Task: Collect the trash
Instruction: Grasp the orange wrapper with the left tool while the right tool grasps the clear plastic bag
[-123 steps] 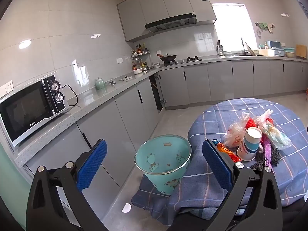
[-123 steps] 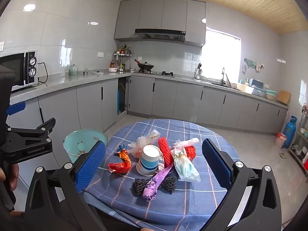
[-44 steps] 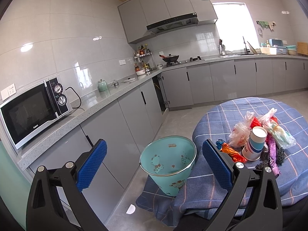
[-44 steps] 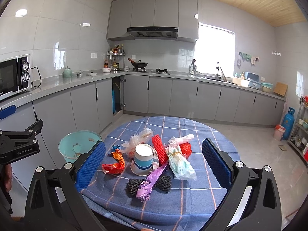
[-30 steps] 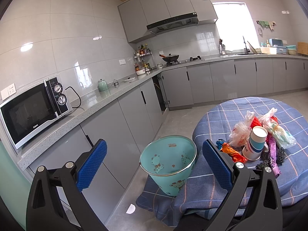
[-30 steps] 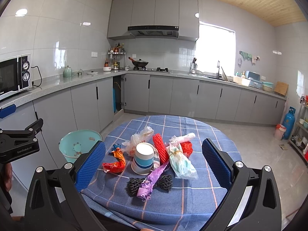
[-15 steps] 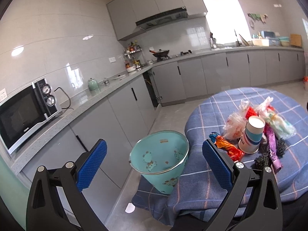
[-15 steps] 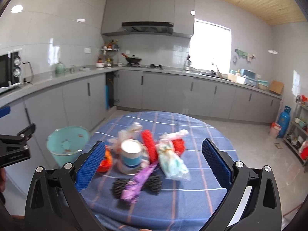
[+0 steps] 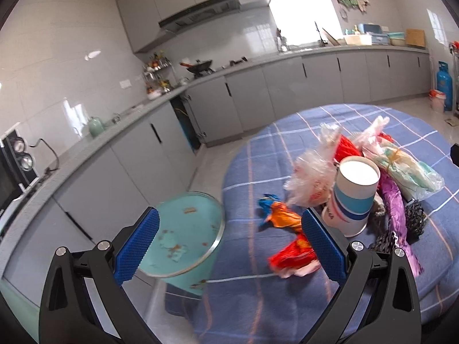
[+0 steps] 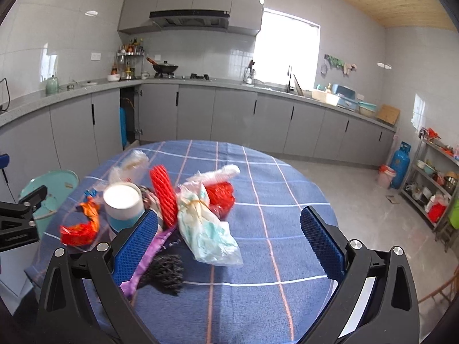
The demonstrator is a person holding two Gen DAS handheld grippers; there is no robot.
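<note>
Right wrist view: the trash pile (image 10: pixel 183 200) crowds the counter (image 10: pixel 287 200) from centre toward 9 o'clock; paper cup (image 10: pixel 124 200), red foam net (image 10: pixel 163 195) and tied plastic bag (image 10: pixel 206 229) lie packed together. Bare cloth from 12 through 3 to 6 o'clock gives open access. Left wrist view: the teal bin (image 9: pixel 183 238) stands just beside the counter edge at 7 o'clock, mouth unobstructed; grey cabinets (image 9: pixel 143 154) stand behind it.
</note>
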